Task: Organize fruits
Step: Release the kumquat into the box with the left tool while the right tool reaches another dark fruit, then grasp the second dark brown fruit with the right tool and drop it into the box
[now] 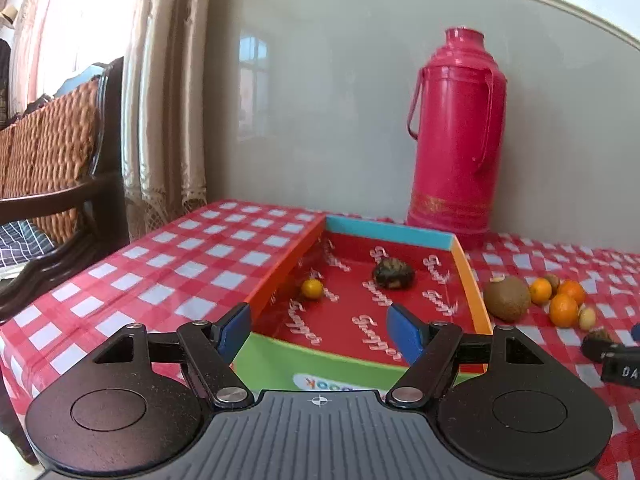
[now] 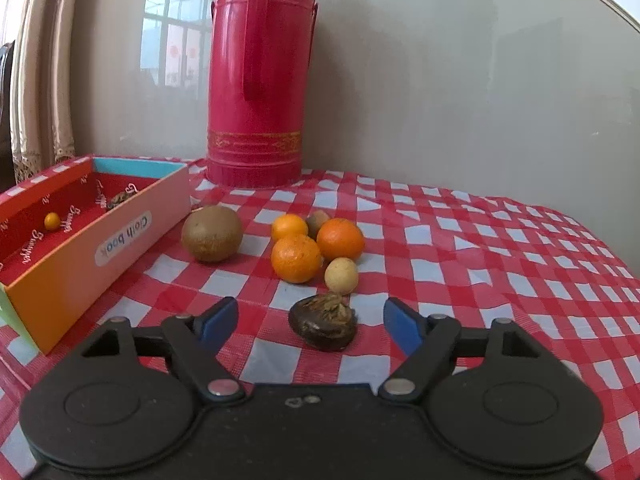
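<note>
While the right gripper (image 2: 310, 320) hangs spread and empty, the dark mangosteen (image 2: 323, 323) sits on the checked tablecloth (image 2: 480, 248) between its blue fingers (image 2: 402, 330) — untouched. Looks firm-shelled, light, roundish — best pinched across its middle, below the leafy cap. Left gripper (image 1: 318, 330) gapes empty over the cardboard box (image 1: 472, 280).

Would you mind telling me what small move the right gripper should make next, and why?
Probably ease the right gripper slightly forward and close on the dark fruit. That fruit lies on the tablecloth between the open jaws, untouched, while the box already holds a similar dark fruit and a small orange.
</note>
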